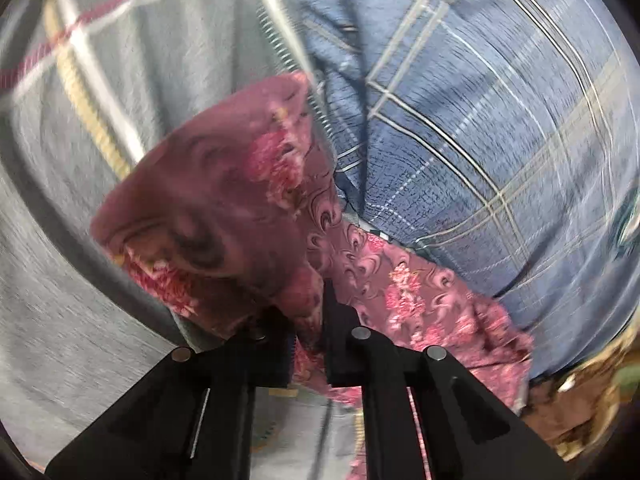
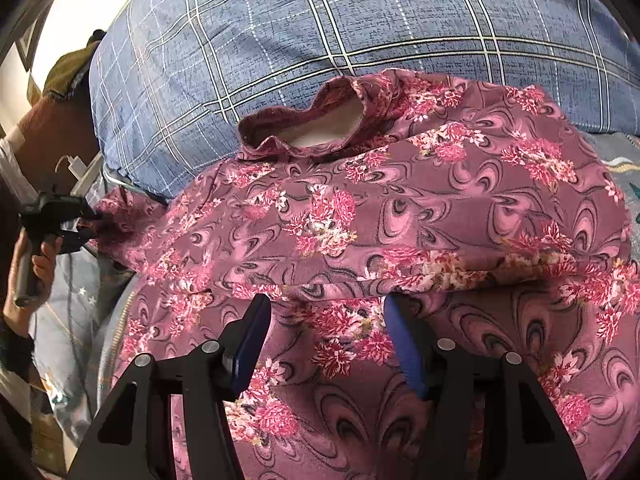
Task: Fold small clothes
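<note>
A mauve garment with pink flowers point(image 2: 400, 208) lies spread on the bed, its ruffled neck opening point(image 2: 304, 128) toward the plaid pillow. One layer is folded over, and its edge runs just past my right gripper point(image 2: 328, 340). That gripper stands open above the fabric, its blue pads point(image 2: 252, 344) apart and pressing on nothing. At the garment's left end, my left gripper point(image 2: 76, 220) pinches a corner. In the blurred left wrist view, my left gripper point(image 1: 308, 320) is shut on the garment point(image 1: 220, 208), which bunches up beyond the fingers.
A blue plaid pillow point(image 2: 280, 40) lies behind the garment. Pale grey-blue bedding point(image 1: 60, 280) surrounds it. A person's hand point(image 2: 40, 264) grips the left tool's handle. A white charger and cable point(image 2: 74, 166) and an olive-brown cloth point(image 2: 68, 76) sit at the far left.
</note>
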A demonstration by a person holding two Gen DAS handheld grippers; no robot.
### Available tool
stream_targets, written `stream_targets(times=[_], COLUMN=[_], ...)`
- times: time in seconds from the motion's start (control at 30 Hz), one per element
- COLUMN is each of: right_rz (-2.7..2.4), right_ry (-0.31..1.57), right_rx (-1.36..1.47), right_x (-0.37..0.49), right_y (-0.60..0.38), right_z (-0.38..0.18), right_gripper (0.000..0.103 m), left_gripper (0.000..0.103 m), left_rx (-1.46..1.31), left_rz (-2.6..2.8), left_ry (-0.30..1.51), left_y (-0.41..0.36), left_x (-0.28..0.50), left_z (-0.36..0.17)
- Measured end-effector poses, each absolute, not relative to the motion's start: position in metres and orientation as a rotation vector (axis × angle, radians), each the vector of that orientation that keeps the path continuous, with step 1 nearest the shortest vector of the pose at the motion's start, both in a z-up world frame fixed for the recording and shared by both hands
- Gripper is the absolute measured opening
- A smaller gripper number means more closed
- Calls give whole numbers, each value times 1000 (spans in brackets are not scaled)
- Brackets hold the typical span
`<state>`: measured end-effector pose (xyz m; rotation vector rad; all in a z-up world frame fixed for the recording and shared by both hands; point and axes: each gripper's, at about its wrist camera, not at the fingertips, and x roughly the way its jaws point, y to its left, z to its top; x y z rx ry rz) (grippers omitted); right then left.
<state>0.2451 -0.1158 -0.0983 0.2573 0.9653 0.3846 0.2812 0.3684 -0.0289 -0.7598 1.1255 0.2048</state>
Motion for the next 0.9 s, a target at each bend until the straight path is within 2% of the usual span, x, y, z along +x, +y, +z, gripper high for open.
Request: stream_targets(times=[0.27,0.63,0.9], right_rz=[391,364,335], right_ry=[961,925,926], right_rx=[305,369,401], right_x=[243,220,204], right_y=[-126,-167,-203], right_z=[-93,-72,-68], right_gripper=[60,62,62], left_gripper=[5,5,6], left_rx=[-821,-799,-826], left_rz=[126,-118,-224], left_ry=[1050,974,1012], left_y=[352,221,114], left_x=[262,249,262], left_z=[-1,57,41])
